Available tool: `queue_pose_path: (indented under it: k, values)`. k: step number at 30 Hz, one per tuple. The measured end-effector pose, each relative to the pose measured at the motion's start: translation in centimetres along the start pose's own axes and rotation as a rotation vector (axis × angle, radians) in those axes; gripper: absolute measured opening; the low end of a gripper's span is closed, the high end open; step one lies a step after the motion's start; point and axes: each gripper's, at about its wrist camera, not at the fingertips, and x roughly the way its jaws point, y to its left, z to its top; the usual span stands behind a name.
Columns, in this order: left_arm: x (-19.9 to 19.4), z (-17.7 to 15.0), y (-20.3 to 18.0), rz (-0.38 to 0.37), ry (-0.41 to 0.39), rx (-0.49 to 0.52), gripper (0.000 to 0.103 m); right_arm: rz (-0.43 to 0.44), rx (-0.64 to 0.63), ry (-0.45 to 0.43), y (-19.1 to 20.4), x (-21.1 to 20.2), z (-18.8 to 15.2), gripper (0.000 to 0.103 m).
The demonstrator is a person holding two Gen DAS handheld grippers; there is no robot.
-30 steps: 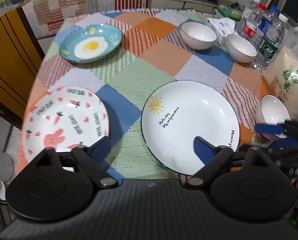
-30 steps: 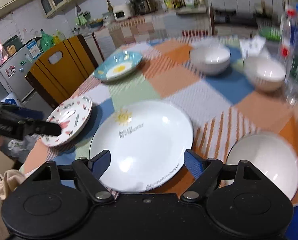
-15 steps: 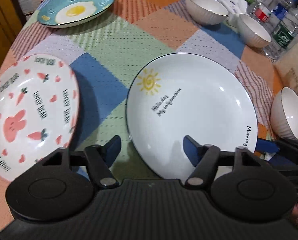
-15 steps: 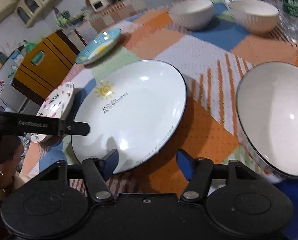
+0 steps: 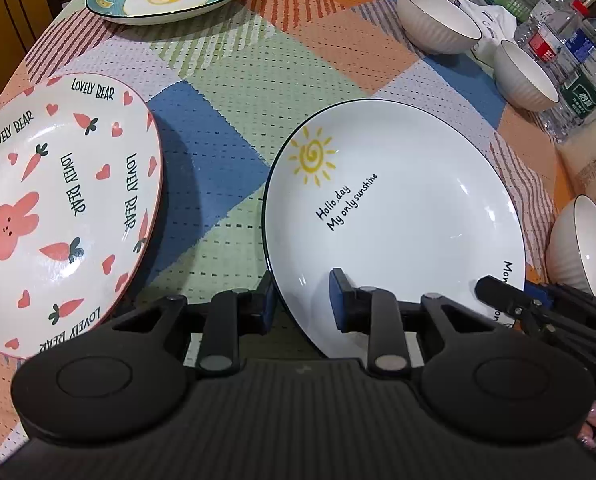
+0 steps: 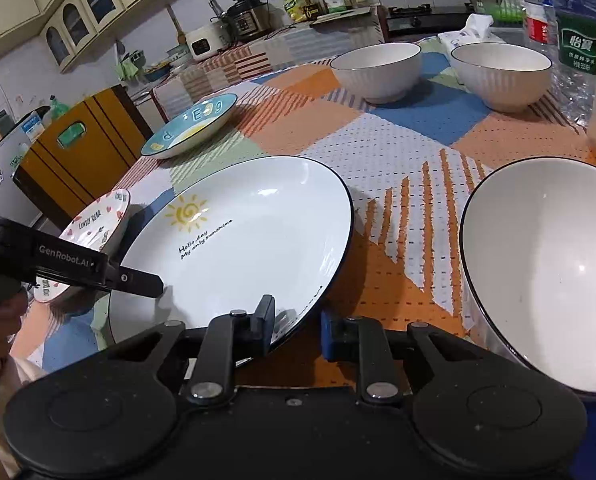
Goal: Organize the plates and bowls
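Left wrist view: left gripper (image 5: pixel 299 302) fingers straddling near rim of white glazed ceramic sun plate (image 5: pixel 393 216) lying on patchwork-clothed counter (image 5: pixel 226 80), gap narrowing, not yet pinching. Plate judged stiff, slick, breakable; rim being only hold.

Right wrist view: right gripper (image 6: pixel 296 330) fingers bracketing same rim, unclosed. White ribbed ceramic bowl (image 6: pixel 545 268) sitting empty.
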Motion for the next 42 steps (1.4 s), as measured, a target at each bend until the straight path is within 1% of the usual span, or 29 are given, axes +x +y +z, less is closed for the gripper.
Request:
queue_pose_path:
  k: [3, 6, 8, 15, 19, 24, 27, 32, 38, 42]
  values:
    - [-0.3, 0.1, -0.2, 0.022, -0.008, 0.009, 0.026, 0.009, -0.020, 0.008, 0.1, 0.0, 0.1, 0.028]
    - [-1.2, 0.5, -0.3, 0.045, -0.047, 0.023, 0.026, 0.012, -0.037, 0.002, 0.4, 0.1, 0.5, 0.027]
    - [-1.7, 1.2, 0.0, 0.050, -0.061, 0.009, 0.026, 0.017, -0.051, -0.013, 0.7, 0.3, 1.1, 0.027]
    - [-2.8, 4.6, 1.4, 0.035, -0.095, -0.038, 0.026, 0.036, -0.100, -0.075, 1.8, 0.7, 4.8, 0.027]
    - [-2.4, 6.9, 1.8, 0.034, -0.087, -0.047, 0.026, 0.029, -0.135, -0.083, 2.2, 1.6, 6.9, 0.027]
    - [-0.8, 8.4, 1.7, 0.046, -0.075, -0.049, 0.027, 0.020, -0.141, -0.053, 1.7, 3.2, 8.7, 0.027]
    - [0.4, 9.0, 1.6, 0.058, -0.069, -0.063, 0.027, -0.007, -0.166, -0.021, 1.6, 4.4, 9.4, 0.027]
    - [2.4, 9.7, 1.9, 0.041, -0.045, -0.103, 0.027, -0.038, -0.160, 0.016, 1.0, 6.0, 10.9, 0.027]
    - [3.4, 10.5, 1.7, 0.071, -0.042, -0.087, 0.027, -0.044, -0.125, 0.055, 0.4, 7.6, 11.6, 0.027]
    - [3.8, 10.8, 1.6, 0.081, -0.038, -0.084, 0.027, -0.070, -0.114, 0.071, 0.5, 8.2, 11.8, 0.027]
